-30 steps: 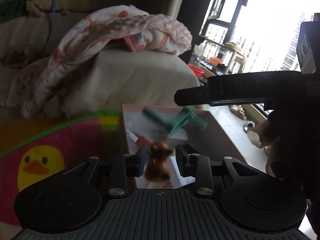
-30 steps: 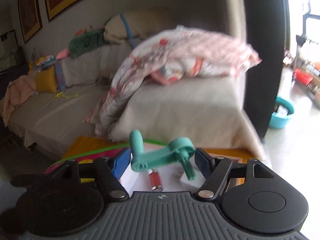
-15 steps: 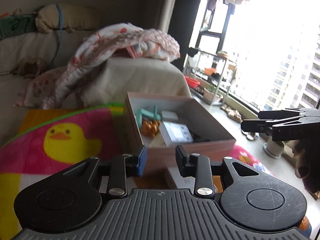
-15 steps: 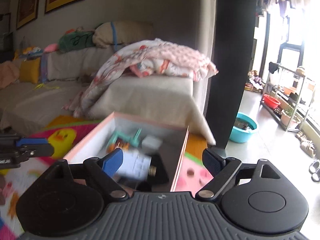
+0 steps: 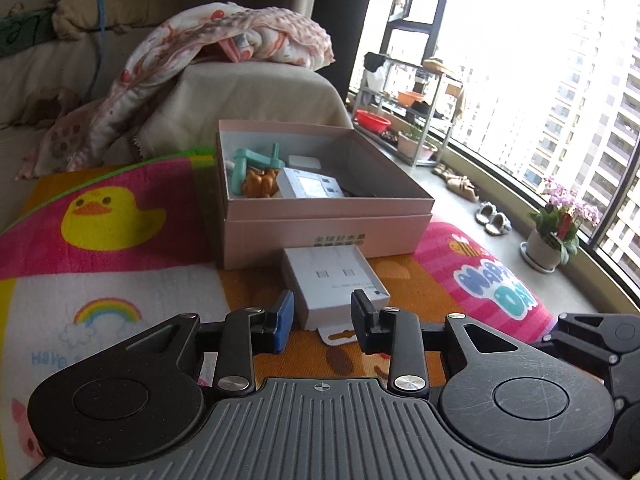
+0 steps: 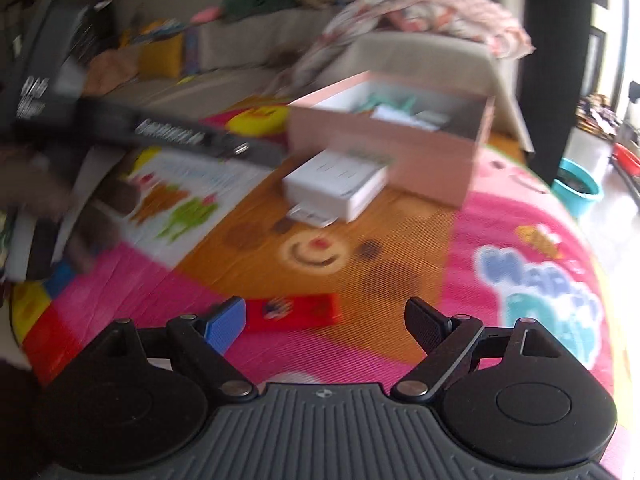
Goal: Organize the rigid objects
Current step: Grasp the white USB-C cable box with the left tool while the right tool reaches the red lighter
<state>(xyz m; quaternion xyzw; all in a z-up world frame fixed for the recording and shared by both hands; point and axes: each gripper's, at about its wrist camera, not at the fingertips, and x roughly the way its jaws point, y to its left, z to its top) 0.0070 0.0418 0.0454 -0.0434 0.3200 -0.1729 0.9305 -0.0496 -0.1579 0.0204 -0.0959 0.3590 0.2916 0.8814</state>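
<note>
A pink cardboard box point(image 5: 320, 232) stands on a colourful play mat and holds a teal crank toy point(image 5: 250, 160), a brown figure point(image 5: 260, 184) and a white packet. It also shows in the right wrist view point(image 6: 400, 148). A white flat box point(image 5: 332, 280) lies on the mat in front of it, also in the right wrist view point(image 6: 336, 188). My left gripper point(image 5: 322, 318) is open and empty, just short of the white box. A red flat box point(image 6: 296, 310) lies on the mat. My right gripper point(image 6: 324, 322) is open wide and empty, right before the red box.
The play mat point(image 5: 100, 216) covers the floor. A sofa with a pink blanket point(image 5: 224, 40) is behind the box. A window, a shelf rack point(image 5: 412, 100) and a flower pot point(image 5: 552, 240) are at the right. A teal basin point(image 6: 576, 188) sits on the floor.
My left gripper let go of the brown figure and my right let go of the teal crank, both into the pink box. Both grippers then drew back and lowered toward the mat.
</note>
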